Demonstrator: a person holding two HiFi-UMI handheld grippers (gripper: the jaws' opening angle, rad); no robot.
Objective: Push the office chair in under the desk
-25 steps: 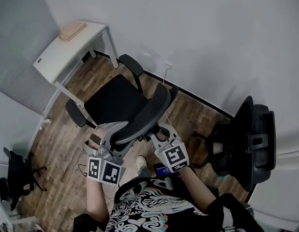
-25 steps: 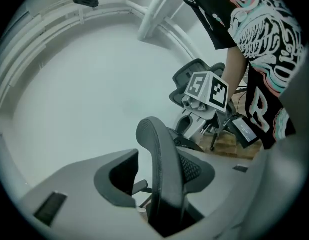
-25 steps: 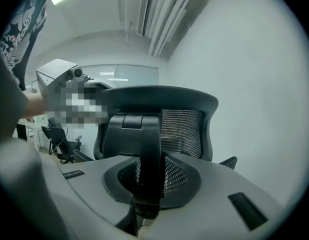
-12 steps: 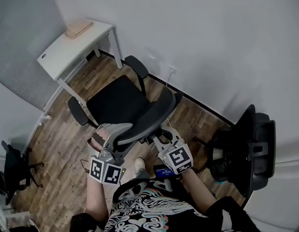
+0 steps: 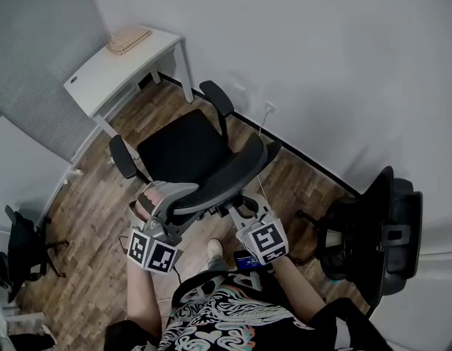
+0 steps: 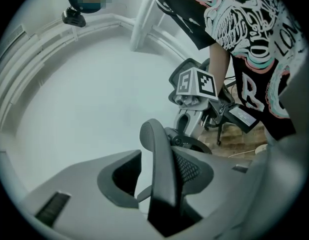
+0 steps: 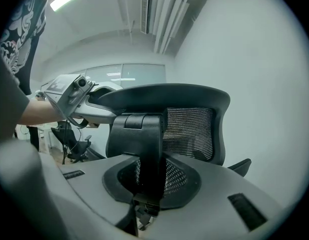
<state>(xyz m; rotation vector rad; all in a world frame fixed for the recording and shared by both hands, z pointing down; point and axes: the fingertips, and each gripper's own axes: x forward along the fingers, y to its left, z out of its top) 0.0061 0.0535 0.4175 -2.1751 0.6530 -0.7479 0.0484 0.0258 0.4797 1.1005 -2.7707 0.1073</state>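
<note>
Gripping, left: the left gripper (image 5: 170, 194) is clamped on the upper edge of the backrest (image 5: 224, 175). In the left gripper view the rim (image 6: 162, 174) stands upright between its two jaws.
Gripping, right: the right gripper (image 5: 240, 205) is closed on the black upright support (image 7: 143, 149) at the back of the backrest. Mesh shows on either side of the support.
Office chair: the office chair (image 5: 183, 151) stands at the middle of the head view on the wood floor (image 5: 87, 218). Its seat is turned to the upper left, toward the desk.
Desk: the white desk (image 5: 113, 75) is at the upper left, near the wall (image 5: 321, 64). The chair's seat lies just beside it, not under the top.
On the desk: a woven item (image 5: 129, 39) lies at the far end.
Elsewhere: a second dark chair (image 5: 379, 229) stands at the right edge, well apart.
</note>
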